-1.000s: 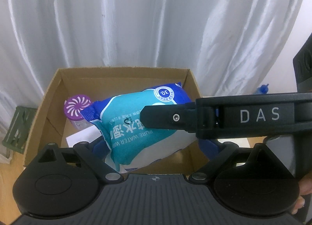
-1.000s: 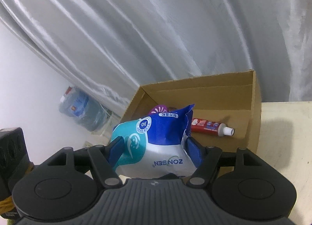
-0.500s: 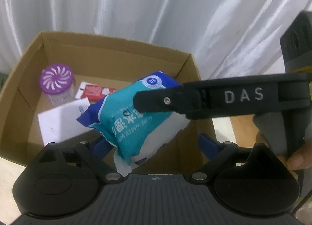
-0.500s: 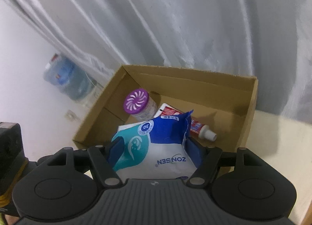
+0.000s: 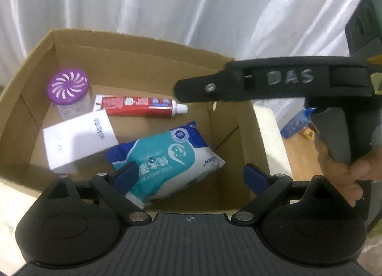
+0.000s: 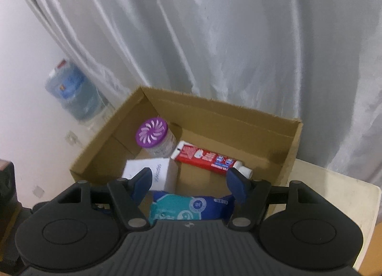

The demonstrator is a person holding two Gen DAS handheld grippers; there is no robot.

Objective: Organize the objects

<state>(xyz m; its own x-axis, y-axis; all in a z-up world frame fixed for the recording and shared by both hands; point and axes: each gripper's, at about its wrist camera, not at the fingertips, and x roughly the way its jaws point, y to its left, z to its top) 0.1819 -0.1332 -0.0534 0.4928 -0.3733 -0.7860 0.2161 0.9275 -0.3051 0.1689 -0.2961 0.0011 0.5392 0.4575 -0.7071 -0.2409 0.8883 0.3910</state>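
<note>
A teal and blue wet-wipes pack lies on the floor of the open cardboard box, near its front right. It also shows in the right wrist view, just below my right gripper, which is open and empty above the box. My left gripper is open and empty over the box's near edge. The box also holds a purple-lidded jar, a red toothpaste tube and a white carton.
A white curtain hangs behind the box. The right gripper's black body crosses above the box's right wall in the left wrist view. A blue water jug stands at the left. A pale tabletop lies right of the box.
My right gripper opened and let the wipes pack go; the pack dropped onto the box floor. Both grippers now sit higher, looking down into the box.
</note>
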